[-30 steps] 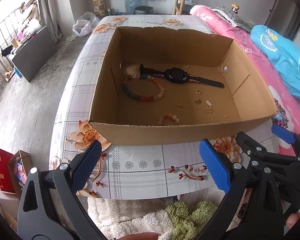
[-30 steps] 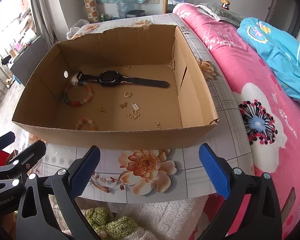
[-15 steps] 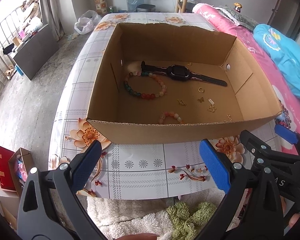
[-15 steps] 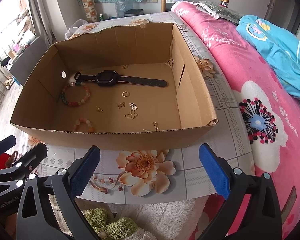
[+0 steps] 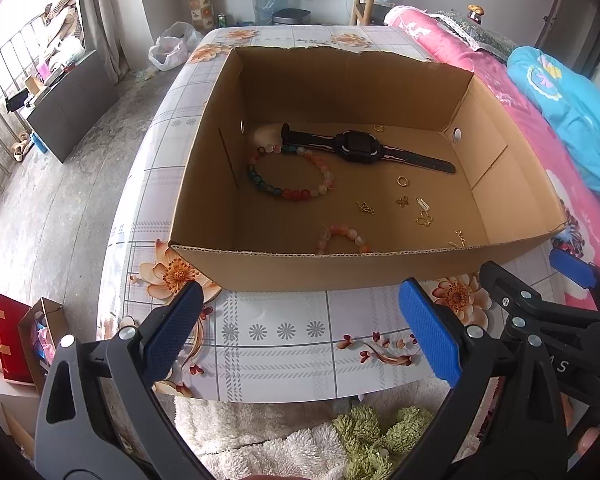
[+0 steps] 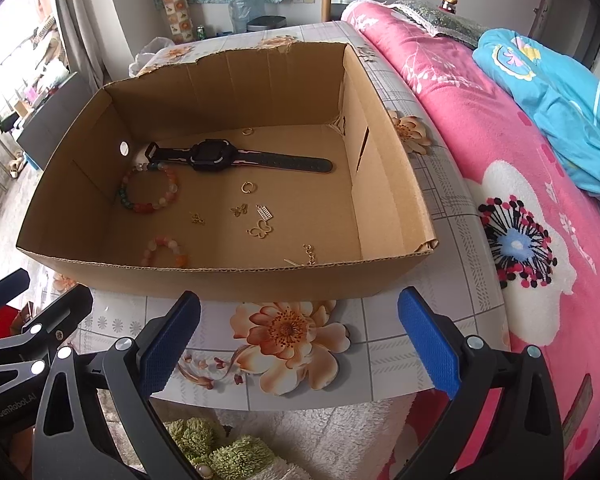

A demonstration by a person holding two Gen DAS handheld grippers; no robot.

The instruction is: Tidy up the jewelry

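Change: both views are creeping closer to and slightly higher over the cardboard box (image 5: 260, 268); the jewelry inside is keeping its layout.
Left claw (image 5: 300, 332): hanging wide open, holding nothing, over the surface's (image 5: 284, 344) near edge.
Right claw (image 6: 298, 334): likewise gaping, empty, beside it.
Jewelry: watch (image 5: 360, 148) lying toward the box's far wall, big bead bracelet (image 5: 288, 176) far-left, small bracelet (image 5: 342, 236) near wall, gold charms (image 5: 414, 208) scattered right.
Meaning: scene is fitting either a sort ahead or one finished.
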